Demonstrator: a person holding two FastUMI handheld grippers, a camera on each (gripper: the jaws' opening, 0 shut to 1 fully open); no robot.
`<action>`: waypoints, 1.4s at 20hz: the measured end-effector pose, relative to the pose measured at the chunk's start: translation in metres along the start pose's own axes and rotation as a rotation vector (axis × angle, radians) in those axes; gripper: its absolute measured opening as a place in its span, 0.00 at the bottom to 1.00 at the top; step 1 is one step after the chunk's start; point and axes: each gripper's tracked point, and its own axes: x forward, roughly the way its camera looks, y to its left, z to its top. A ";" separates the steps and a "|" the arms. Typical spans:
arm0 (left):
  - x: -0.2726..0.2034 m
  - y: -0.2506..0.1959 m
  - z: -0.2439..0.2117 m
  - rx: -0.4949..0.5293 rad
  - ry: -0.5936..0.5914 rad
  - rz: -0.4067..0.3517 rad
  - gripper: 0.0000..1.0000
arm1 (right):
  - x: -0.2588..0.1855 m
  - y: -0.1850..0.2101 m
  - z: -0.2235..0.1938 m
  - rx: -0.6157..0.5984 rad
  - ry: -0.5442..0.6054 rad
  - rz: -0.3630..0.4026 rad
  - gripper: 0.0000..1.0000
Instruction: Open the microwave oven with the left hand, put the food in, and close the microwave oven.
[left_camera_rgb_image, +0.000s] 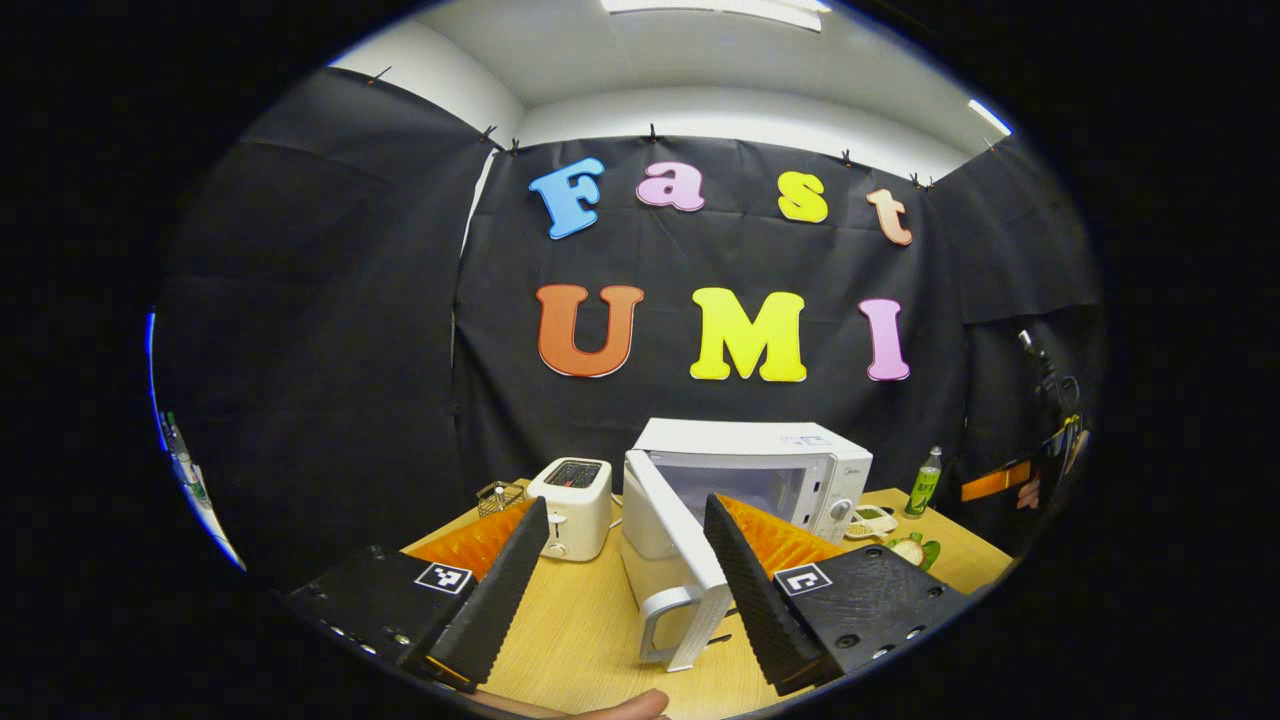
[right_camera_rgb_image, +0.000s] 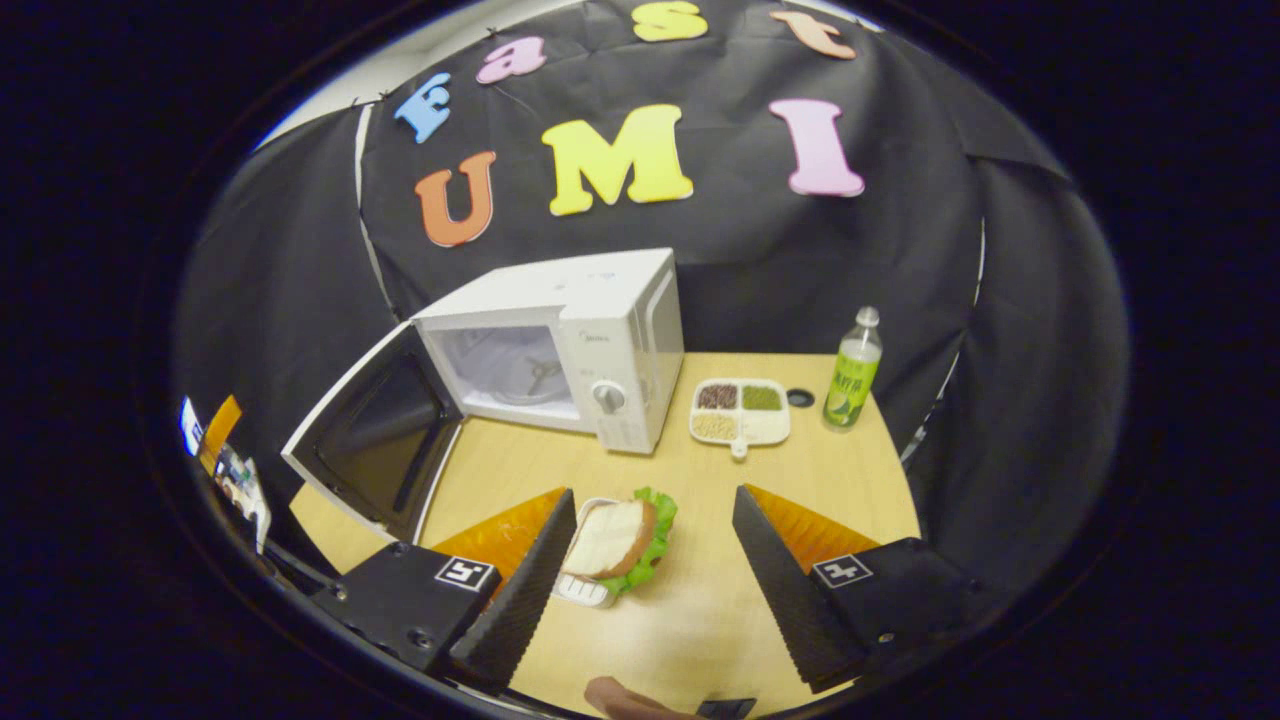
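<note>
- A white microwave oven stands toward the back of a light wooden table, in front of a black cloth wall.
- Its door is swung wide open to the left in the right gripper view, so the dark inner face of the door and the pale, lit cavity both show.
- In the left gripper view the door is seen nearly edge-on, with its white handle at the near end, low between this gripper's 2 fingers.
- The left gripper is spread wide and has hold of nothing; the door handle sits in the gap between its fingers, but neither finger touches it.
- The food — a sandwich of sliced bread over green lettuce, lying in a small white tray — rests on the table in front of the microwave, outside the cavity.
- The right gripper is also spread wide and empty; the sandwich lies just beside its left finger, toward the left of the gap, and I cannot tell whether the finger touches the tray.
- A white divided dish with 4 compartments of beans or grains sits just right of the microwave, and a green bottle stands upright beside it.
- A white toaster stands left of the microwave in the left gripper view, with a small wire basket next to it.
</note>
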 end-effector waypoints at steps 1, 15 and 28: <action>0.002 -0.006 0.004 -0.008 -0.010 -0.011 0.94 | 0.011 -0.001 -0.004 0.032 0.049 0.044 0.92; 0.027 -0.002 -0.008 0.003 0.034 0.091 0.94 | 0.096 -0.007 -0.065 0.459 0.476 0.372 0.80; 0.009 0.012 -0.006 -0.013 0.020 0.081 0.94 | 0.024 0.040 -0.045 -0.020 0.254 0.265 0.33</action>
